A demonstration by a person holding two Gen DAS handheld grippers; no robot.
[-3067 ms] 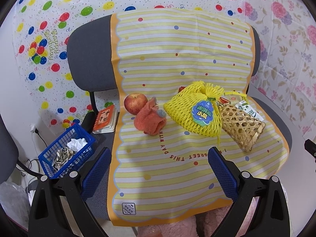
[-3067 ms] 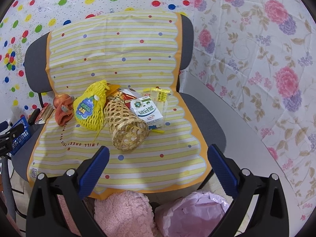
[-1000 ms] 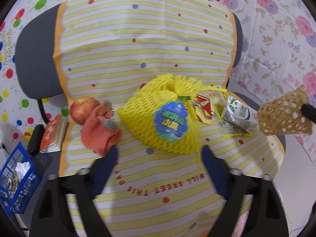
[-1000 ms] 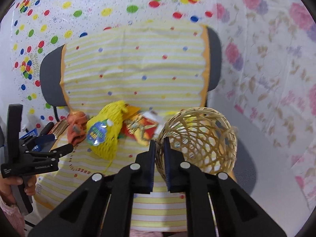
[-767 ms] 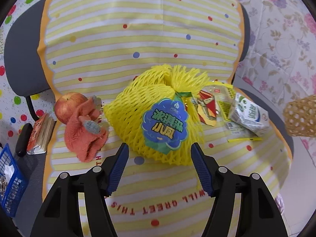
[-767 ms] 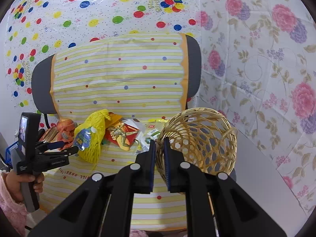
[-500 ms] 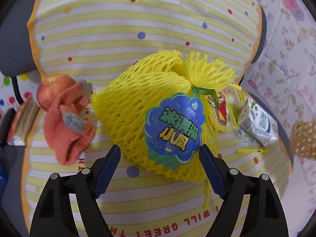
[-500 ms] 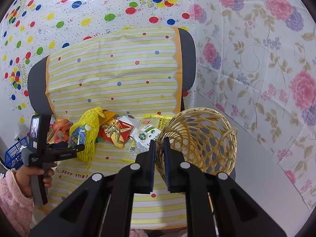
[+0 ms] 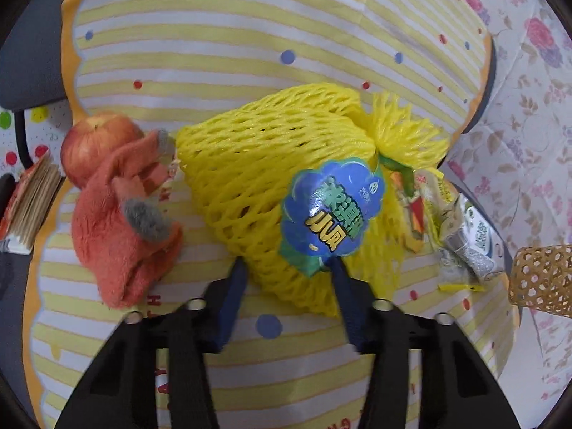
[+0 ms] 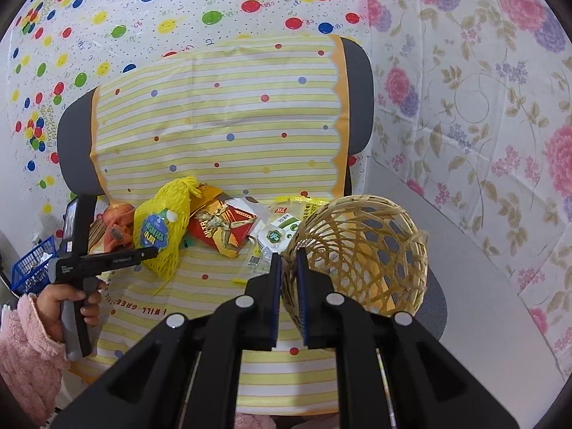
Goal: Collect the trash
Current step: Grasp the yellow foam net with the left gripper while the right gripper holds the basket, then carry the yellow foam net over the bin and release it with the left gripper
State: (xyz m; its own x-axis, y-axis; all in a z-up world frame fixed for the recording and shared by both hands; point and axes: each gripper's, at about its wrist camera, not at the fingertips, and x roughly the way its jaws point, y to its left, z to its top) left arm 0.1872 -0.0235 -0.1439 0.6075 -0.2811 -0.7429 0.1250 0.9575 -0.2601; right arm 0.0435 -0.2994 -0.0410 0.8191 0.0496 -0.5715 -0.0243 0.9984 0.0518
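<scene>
We are taking the yellow net bag [image 9: 282, 178] as our landmark on the striped cover [image 9: 232, 35]. Left of it, an apple [image 9: 94, 136] is touching an orange plush [image 9: 121, 221]. The left gripper [image 9: 287, 270] is meeting the bag's near edge; its jaws have just been closing, and its fingers [image 9: 232, 296] are pinching the mesh. Right of the bag, wrappers [image 9: 432, 207] and a milk carton [image 9: 475, 246] are lying. Farthest right, the right gripper [image 10: 286, 264] is clenching the rim of the wicker basket [image 10: 379, 246].
</scene>
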